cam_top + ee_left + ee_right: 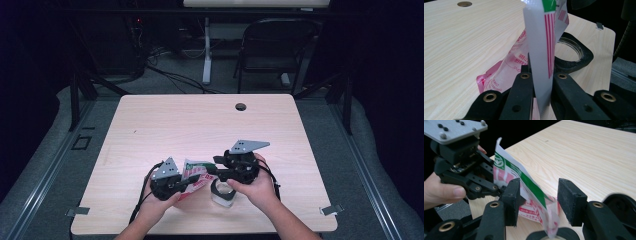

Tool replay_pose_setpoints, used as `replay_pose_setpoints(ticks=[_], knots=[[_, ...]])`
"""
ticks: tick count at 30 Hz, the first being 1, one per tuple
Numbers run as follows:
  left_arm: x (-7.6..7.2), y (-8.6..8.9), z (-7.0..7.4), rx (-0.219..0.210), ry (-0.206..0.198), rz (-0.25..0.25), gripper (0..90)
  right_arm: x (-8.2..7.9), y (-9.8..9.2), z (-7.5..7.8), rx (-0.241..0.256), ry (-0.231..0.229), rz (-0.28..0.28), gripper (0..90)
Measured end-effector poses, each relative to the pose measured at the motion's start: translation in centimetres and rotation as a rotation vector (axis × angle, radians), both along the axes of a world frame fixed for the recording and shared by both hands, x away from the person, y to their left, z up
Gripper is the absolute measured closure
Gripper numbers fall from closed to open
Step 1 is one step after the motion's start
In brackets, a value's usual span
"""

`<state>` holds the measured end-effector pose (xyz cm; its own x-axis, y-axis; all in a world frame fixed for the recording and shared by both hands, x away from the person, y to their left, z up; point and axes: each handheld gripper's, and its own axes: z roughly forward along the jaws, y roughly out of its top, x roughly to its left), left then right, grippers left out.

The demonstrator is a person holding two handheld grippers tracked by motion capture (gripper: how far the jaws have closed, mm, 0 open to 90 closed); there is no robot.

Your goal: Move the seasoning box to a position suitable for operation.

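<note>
Here left hand-held gripper [541,82] pinches glossy striped plastic packet [541,45]; right hand-held gripper [539,200] spread around crinkled edge.

Packet [541,50]: red print on its clear lower part, too small and blurred to read.
Logo [499,162]: green-and-white mark on packet's top band, illegible.

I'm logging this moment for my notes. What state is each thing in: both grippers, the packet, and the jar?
Left gripper: shut on the packet's edge.
Right gripper: open, jaws astride the packet, not clamping.
Packet: plastic, red, white and green, held up off the table.
Jar: clear, upright on the table, lidless.
Table: bare wood.
</note>
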<state>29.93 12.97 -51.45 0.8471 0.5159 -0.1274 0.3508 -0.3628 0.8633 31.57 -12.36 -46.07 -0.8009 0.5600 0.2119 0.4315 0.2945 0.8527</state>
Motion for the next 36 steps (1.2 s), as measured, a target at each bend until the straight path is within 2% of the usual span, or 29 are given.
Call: replay_pose_setpoints(ticks=[5,14,17,23,26,30,36], knots=[[0.0,0.0,0.0,-0.002,-0.001,0.001,89.9,0.2,0.8,0.2,0.000,0.000,0.013,54.8],[0.0,-0.1,-0.2,-0.010,-0.006,0.002,87.2,0.6,1.5,-0.4,-0.042,0.029,0.040,60.4],[-0.2,-0.2,-0.2,0.007,-0.015,0.006,85.1,0.8,1.5,-0.6,-0.039,0.052,0.054,65.0],[-0.3,0.1,-0.4,0.015,-0.013,0.020,82.0,1.2,1.2,-0.8,-0.021,0.096,0.088,78.9],[-0.5,0.2,-0.5,0.010,-0.014,0.029,81.7,1.3,1.2,-0.8,-0.029,0.097,0.101,82.2],[-0.7,0.3,-0.7,0.031,-0.017,0.034,77.6,1.3,1.4,-0.8,-0.063,0.074,0.121,88.6],[-0.8,0.6,-1.2,0.032,-0.029,0.047,67.3,1.4,1.5,-0.8,-0.083,0.053,0.139,90.0]])
